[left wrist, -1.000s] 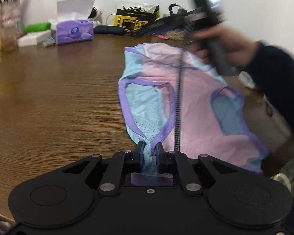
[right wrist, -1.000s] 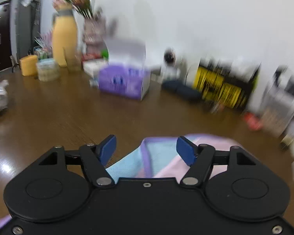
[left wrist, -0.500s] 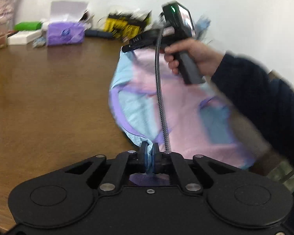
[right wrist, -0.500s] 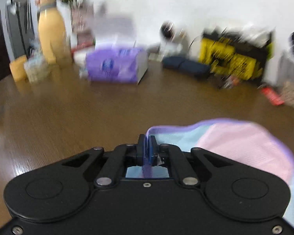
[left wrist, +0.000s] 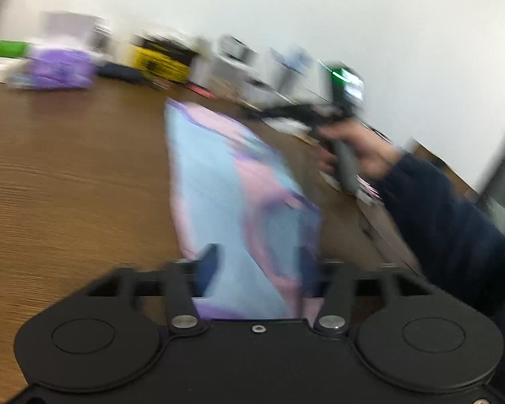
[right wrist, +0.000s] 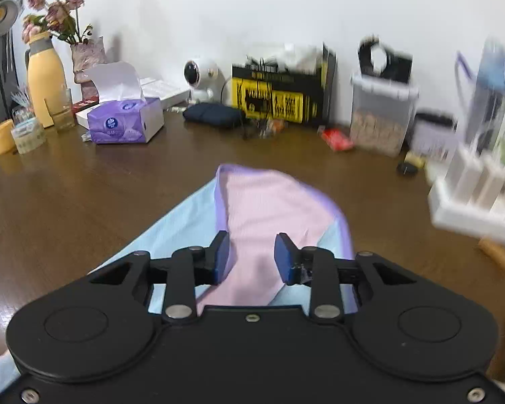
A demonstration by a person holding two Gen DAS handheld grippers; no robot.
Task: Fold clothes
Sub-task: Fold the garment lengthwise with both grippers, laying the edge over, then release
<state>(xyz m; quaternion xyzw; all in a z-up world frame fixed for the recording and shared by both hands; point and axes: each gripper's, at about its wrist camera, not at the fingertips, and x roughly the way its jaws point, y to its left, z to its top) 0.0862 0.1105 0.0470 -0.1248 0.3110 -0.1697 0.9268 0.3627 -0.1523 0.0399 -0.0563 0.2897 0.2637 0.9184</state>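
The pastel mesh garment of pale blue and pink panels with purple trim (right wrist: 262, 208) lies on the brown wooden tabletop (right wrist: 84, 195) as a narrow strip, one long side folded over the other, so a lengthwise fold looks done. In the right wrist view the right tool (right wrist: 251, 257) hovers over the pink panel with its blue pads spread well apart and gripping nothing; the cloth runs from the tool toward 12 o'clock. The left wrist view is heavily blurred, but the left tool (left wrist: 257, 269) also shows its fingers set wide, with the folded garment (left wrist: 215, 181) stretching away toward 11 o'clock and nothing pinched between them. At 2 o'clock in that view the person's right hand (left wrist: 357, 148) holds the other handle above the tabletop. By my reading, what is left is at least one crosswise fold to shorten the strip, and perhaps smoothing. A purple tissue box (right wrist: 124, 123) stands well apart at 10 o'clock.
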